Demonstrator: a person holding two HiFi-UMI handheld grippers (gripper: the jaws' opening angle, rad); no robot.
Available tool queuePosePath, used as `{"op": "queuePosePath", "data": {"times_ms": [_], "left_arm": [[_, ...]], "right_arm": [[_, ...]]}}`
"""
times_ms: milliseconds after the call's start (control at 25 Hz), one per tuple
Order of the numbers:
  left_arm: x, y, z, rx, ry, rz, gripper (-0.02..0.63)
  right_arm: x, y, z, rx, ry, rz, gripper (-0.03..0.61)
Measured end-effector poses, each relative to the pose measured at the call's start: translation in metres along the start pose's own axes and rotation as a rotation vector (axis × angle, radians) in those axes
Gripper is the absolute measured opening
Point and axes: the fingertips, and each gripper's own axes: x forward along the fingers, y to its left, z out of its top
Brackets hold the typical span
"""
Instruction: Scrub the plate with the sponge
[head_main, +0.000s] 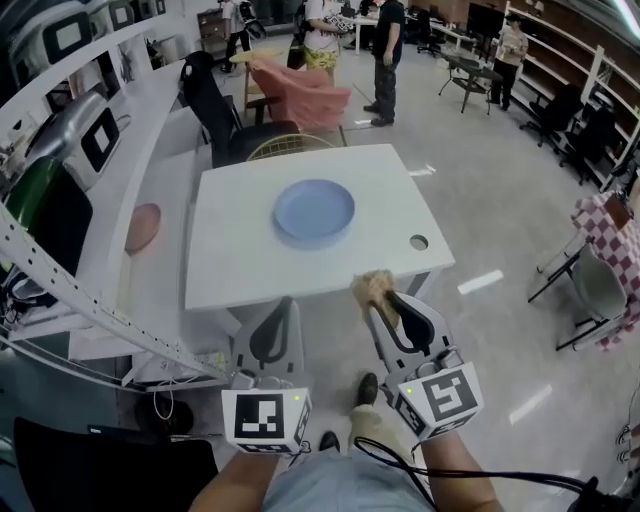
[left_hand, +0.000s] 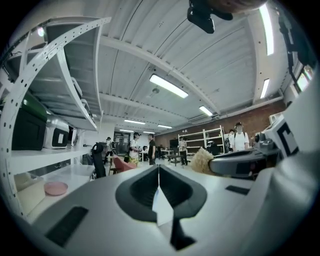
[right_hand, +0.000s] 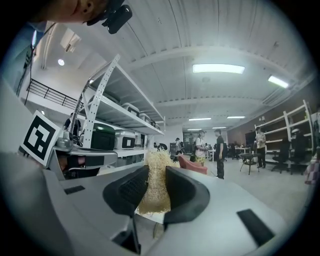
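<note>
A round blue plate (head_main: 314, 212) lies empty in the middle of the white table (head_main: 240, 260). Both grippers hang below the table's near edge, short of the plate. My right gripper (head_main: 384, 300) is shut on a tan, fibrous sponge (head_main: 374, 287), which sticks up between the jaws in the right gripper view, sponge (right_hand: 157, 167), gripper (right_hand: 152, 176). My left gripper (head_main: 285, 306) is shut with nothing in it; its jaws meet edge to edge in the left gripper view (left_hand: 158, 169), where the sponge (left_hand: 202, 161) shows to the right.
A pink dish (head_main: 143, 226) sits on the white side bench at left, under a perforated shelf frame (head_main: 60, 290). A black chair (head_main: 225, 115) stands behind the table. The table has a round hole (head_main: 418, 242) near its right corner. People stand far back; folding chairs (head_main: 590, 280) are at right.
</note>
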Motion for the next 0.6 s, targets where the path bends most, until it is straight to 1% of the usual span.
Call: {"op": "queuePosePath", "data": {"times_ms": [320,600], "left_arm": [[0.076,0.014,-0.019,0.02,0.058,0.033,0.015],[0.162,0.019,-0.031,0.065,0.13,0.066,0.015]], "right_arm": [[0.064,-0.053,-0.022,0.038,0.017,0.024,0.11],[0.123,-0.12,-0.034,0.08,0.031,0.054,0.11]]}}
